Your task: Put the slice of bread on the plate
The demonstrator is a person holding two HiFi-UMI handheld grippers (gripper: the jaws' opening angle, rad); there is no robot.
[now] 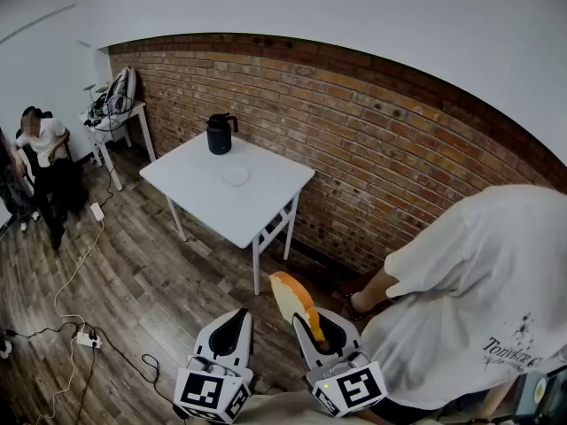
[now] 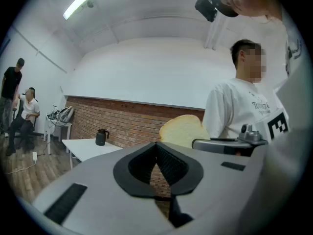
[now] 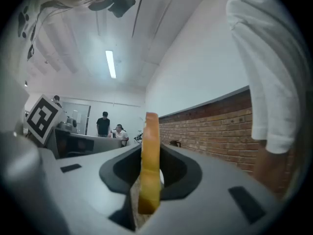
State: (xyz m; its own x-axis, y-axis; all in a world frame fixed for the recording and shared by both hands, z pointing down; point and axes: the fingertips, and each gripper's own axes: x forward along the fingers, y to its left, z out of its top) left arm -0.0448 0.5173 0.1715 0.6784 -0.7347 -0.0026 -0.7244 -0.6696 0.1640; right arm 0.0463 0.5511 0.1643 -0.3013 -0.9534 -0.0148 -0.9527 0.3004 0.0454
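1. A brick wall [image 1: 381, 140] is running behind the scene, above a wooden floor [image 1: 133, 282].
2. A white table [image 1: 199, 197] is standing against that wall, well apart from both grippers.
3. A person in a white shirt [image 1: 478, 299] is standing just beside the right gripper.
4. The right gripper [image 1: 317, 326] is pointing level, and its jaws are clamping the lower part of the bread.
5. The left gripper [image 1: 236, 319] is hanging beside it, and its jaws are meeting at the tips with nothing between them.
6. The bread [image 3: 150, 165] is standing upright and edge-on in the right gripper view, rising above the jaws and nowhere near the plate.
7. A black jug [image 1: 220, 134] is sitting at the table's far side.
8. The plate [image 1: 235, 176] is lying bare on the table, near the jug.
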